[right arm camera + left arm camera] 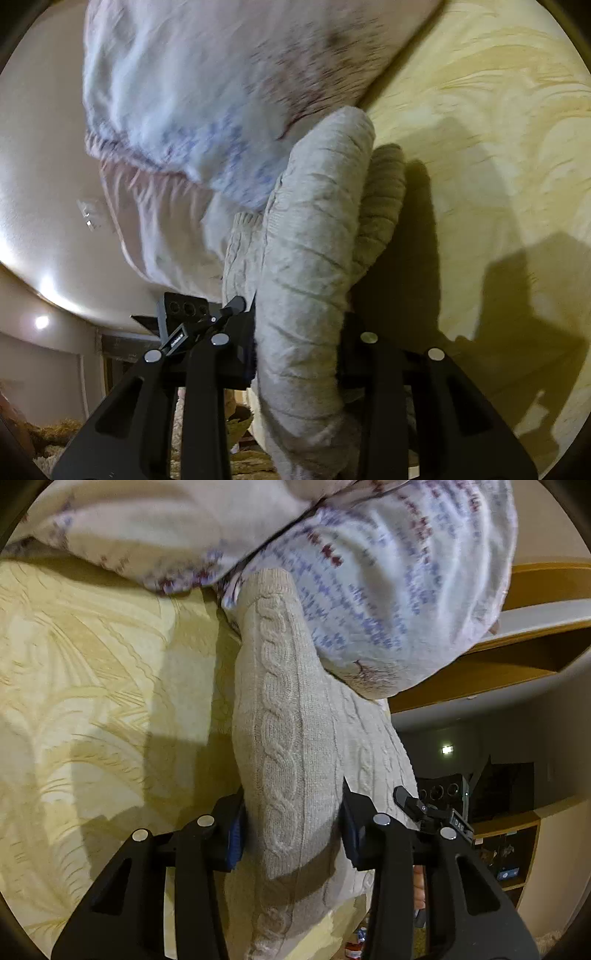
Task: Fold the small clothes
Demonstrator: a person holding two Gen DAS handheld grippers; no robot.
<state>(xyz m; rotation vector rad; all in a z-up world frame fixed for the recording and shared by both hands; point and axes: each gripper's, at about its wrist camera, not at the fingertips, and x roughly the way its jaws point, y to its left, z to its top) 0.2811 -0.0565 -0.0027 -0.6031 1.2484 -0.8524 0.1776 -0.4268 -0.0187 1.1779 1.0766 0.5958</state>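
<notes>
Here the cream cable-knit sweater, bunched, lies on the yellow bedspread, both claws, left claw and right claw, clamped on it.

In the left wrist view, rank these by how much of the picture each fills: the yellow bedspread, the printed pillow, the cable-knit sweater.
1. yellow bedspread
2. printed pillow
3. cable-knit sweater

The pillow and sweater look close in area, and the sweater sits nearest the camera, so that pair is unsure.
</notes>
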